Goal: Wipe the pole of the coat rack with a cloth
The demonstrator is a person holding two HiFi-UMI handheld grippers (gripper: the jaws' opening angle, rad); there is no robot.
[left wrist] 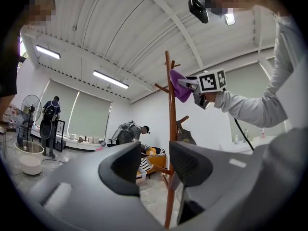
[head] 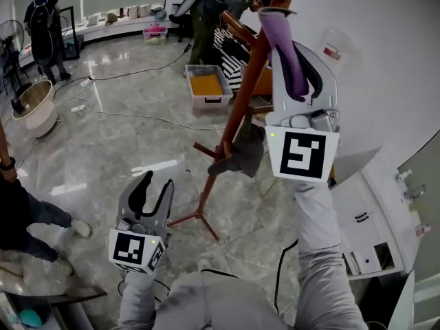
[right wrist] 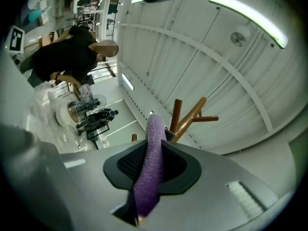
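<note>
The coat rack's brown wooden pole [head: 242,93] rises from a tripod foot on the marble floor, with pegs sticking out and a dark bag [head: 242,154] hung low on it. My right gripper [head: 295,53] is raised near the pole's top, shut on a purple cloth [head: 287,50] that touches the pole. In the right gripper view the purple cloth [right wrist: 150,170] is pinched between the jaws, with the rack's top pegs [right wrist: 188,119] beyond. My left gripper [head: 150,191] hangs low near the rack's foot, open and empty. The left gripper view shows the pole [left wrist: 171,129] between its jaws, farther off.
A plastic bin [head: 207,86] with orange contents stands on the floor behind the rack. A person [head: 213,5] bends over near it, and another person [head: 44,26] stands at the far left by a fan. Cables run across the floor. White cabinets [head: 375,225] lie at the right.
</note>
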